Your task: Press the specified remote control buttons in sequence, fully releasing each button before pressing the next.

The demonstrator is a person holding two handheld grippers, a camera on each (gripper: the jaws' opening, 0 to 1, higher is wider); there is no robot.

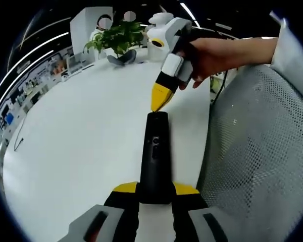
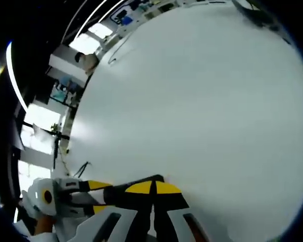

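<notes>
A long black remote control [image 1: 155, 151] lies lengthwise over the white table [image 1: 81, 136], its near end clamped between the yellow-tipped jaws of my left gripper [image 1: 155, 187]. From the upper right a hand brings in my right gripper [image 1: 159, 102]. Its yellow tips are shut to a point at the remote's far end; I cannot tell whether they touch it. In the right gripper view the right gripper [image 2: 152, 187] shows its jaws pressed together above the remote [image 2: 122, 190]. The left gripper [image 2: 97, 195] holds the remote from the lower left.
A grey mesh chair back [image 1: 257, 141] stands close on the right of the table edge. At the far end are a potted plant [image 1: 118, 35] and a white device [image 1: 159, 35]. A thin cable [image 1: 17, 141] lies at the table's left side.
</notes>
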